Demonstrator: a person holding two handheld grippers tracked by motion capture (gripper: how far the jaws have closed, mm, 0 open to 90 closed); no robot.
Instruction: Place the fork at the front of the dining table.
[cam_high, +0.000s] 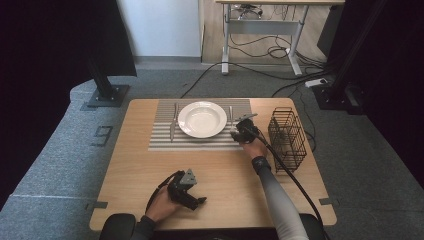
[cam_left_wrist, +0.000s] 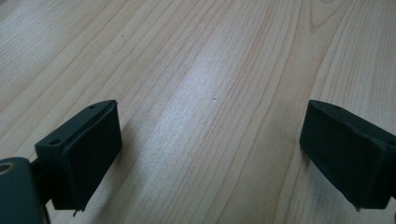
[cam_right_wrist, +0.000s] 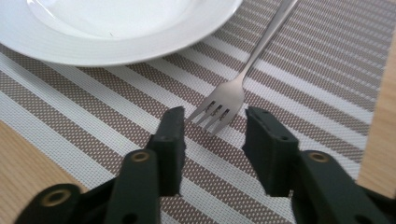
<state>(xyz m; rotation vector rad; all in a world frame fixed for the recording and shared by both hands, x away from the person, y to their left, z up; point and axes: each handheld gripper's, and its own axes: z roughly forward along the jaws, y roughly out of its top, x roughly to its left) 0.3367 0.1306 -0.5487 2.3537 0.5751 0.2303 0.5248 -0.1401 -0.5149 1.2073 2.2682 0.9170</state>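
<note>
A: Steel fork (cam_right_wrist: 243, 77), handle end cut off at the top of the right gripper view. Tines point at the right gripper (cam_right_wrist: 214, 122), jaws apart just short of them.

B: Location?

A: On the striped placemat (cam_high: 162, 131), right of the white plate (cam_high: 202, 119). Left gripper (cam_left_wrist: 210, 149) gapes wide over bare wooden table (cam_high: 225, 175).

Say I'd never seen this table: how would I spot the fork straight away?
Find the striped mat at the far side of the wooden table, with a white plate in its middle. The fork lies flat on the mat just right of the plate, tines toward the person, in front of the right tongs. The knife lies on the plate's other side.
</note>
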